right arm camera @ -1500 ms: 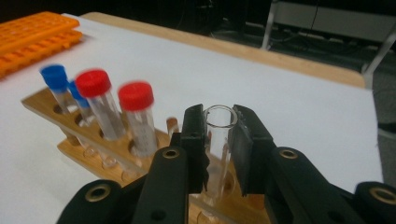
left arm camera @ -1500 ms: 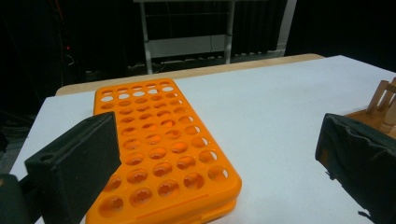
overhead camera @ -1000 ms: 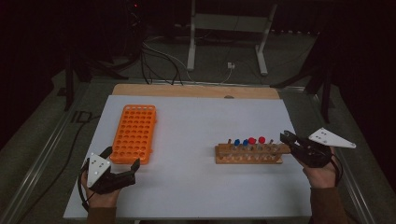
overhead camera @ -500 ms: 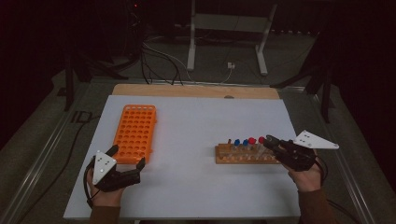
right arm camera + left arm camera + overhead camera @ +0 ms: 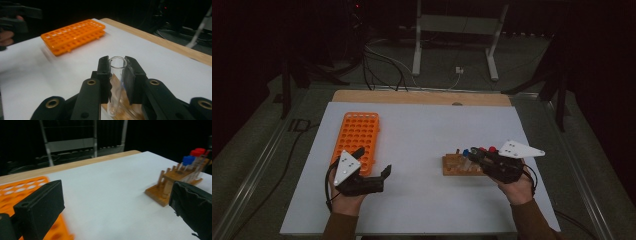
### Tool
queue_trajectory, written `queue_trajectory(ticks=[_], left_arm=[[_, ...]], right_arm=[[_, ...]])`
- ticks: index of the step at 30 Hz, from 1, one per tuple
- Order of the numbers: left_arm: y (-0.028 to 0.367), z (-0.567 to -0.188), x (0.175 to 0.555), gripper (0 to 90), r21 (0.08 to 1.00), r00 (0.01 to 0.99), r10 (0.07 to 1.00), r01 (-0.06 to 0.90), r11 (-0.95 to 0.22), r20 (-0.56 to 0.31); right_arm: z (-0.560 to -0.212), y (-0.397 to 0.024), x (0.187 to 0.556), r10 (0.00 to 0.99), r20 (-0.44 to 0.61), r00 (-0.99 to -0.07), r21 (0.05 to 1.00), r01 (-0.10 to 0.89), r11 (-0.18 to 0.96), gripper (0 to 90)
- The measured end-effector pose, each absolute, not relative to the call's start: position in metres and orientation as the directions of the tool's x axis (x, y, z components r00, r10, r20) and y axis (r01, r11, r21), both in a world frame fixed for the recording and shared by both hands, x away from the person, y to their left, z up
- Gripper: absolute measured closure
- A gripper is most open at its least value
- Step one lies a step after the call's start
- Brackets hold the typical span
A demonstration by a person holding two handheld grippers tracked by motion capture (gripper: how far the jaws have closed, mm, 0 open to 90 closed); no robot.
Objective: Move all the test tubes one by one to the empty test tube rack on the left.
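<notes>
The right gripper point(image 5: 117, 71) clamps a clear glass test tube point(image 5: 115, 85) upright between its pads, right above the brown wooden tube rack point(image 5: 457, 165); the left gripper point(image 5: 373, 165) hovers beside the orange plastic tube rack point(image 5: 357, 135), jaws wide apart with nothing between them.

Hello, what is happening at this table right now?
A person works at a white table with tongs in each hand. The right tongs are shut on a clear open test tube, just above the wooden rack, which holds tubes with blue and red caps. The left tongs are open and hold nothing, beside the orange rack.
</notes>
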State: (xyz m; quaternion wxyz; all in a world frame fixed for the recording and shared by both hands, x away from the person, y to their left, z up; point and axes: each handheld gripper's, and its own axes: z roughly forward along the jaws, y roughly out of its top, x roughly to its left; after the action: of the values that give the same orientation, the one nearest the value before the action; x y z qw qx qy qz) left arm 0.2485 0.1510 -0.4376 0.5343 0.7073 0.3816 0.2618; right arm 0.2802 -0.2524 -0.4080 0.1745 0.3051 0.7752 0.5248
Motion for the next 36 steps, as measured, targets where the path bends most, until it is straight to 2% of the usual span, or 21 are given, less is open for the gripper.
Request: queue_trajectory(ticks=[8,13,20,24,28,30,36], left_arm=[[0.111,-0.432,0.262,2.7,0.955,0.643,0.765,0.241,-0.174,-0.023],[0.072,-0.434,0.27,4.5,0.943,0.704,0.71,0.25,-0.22,-0.021],[0.045,-0.441,0.276,8.9,0.93,0.729,0.684,0.27,-0.251,-0.028],[0.032,-0.444,0.276,20.0,0.923,0.724,0.69,0.275,-0.269,-0.014],[0.025,-0.447,0.276,43.8,0.925,0.726,0.688,0.267,-0.27,-0.009],[0.023,-0.447,0.276,52.2,0.927,0.732,0.681,0.265,-0.264,-0.015],[0.021,-0.447,0.275,69.7,0.934,0.756,0.654,0.241,-0.263,-0.011]], right_arm=[[-0.409,-0.225,0.289,0.623,0.063,-0.779,0.922,0.284,0.262,76.1],[-0.41,-0.21,0.293,0.613,0.078,-0.786,0.921,0.292,0.258,76.1],[-0.414,-0.193,0.296,0.599,0.085,-0.796,0.914,0.301,0.271,76.1],[-0.415,-0.187,0.297,0.601,0.096,-0.794,0.916,0.307,0.259,76.1],[-0.416,-0.182,0.296,0.593,0.103,-0.799,0.915,0.309,0.258,76.1],[-0.417,-0.18,0.295,0.589,0.102,-0.802,0.916,0.306,0.258,76.1],[-0.417,-0.177,0.294,0.583,0.104,-0.806,0.914,0.308,0.263,76.2]])
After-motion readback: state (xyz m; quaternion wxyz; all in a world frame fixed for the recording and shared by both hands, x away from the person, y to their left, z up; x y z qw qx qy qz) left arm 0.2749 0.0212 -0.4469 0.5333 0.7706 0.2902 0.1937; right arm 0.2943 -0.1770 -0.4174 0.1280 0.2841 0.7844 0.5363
